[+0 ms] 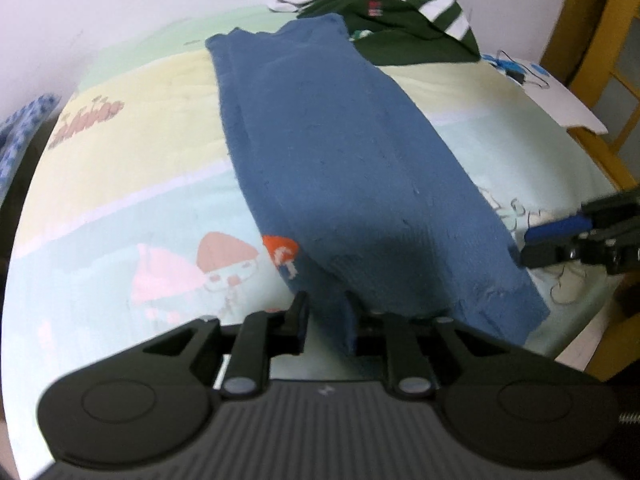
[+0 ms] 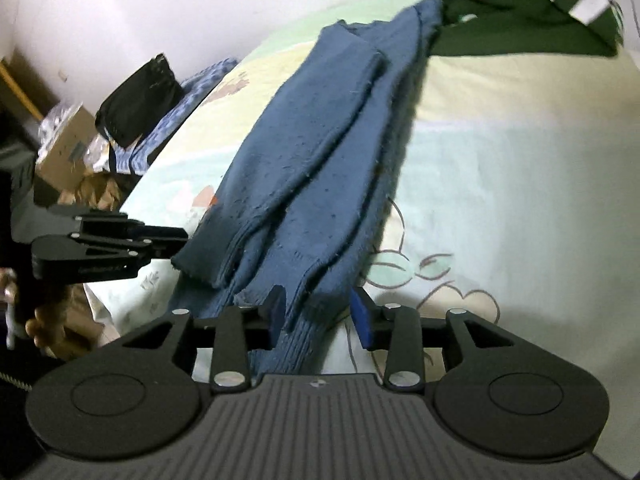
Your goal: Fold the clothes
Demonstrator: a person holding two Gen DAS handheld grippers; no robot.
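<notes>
Blue sweater (image 1: 340, 168) lies lengthwise on the cartoon-print bed sheet (image 1: 132, 168), folded into a long strip.
Left gripper (image 1: 326, 322) and right gripper (image 2: 320, 312) each sit at the near hem, jaws parted, cloth loose between them; green striped garment (image 1: 400, 20) lies beyond.

Sweater (image 1: 340, 168) lengthwise on bed (image 1: 120, 152), hem end nearest both cameras. Left tool (image 1: 326, 320) at one hem corner, right tool (image 2: 320, 312) at the other, fabric between each tool's jaws. Striped garment (image 1: 404, 20) behind sweater, touching its far end. Bag (image 2: 136, 100) off bed's left side.
</notes>
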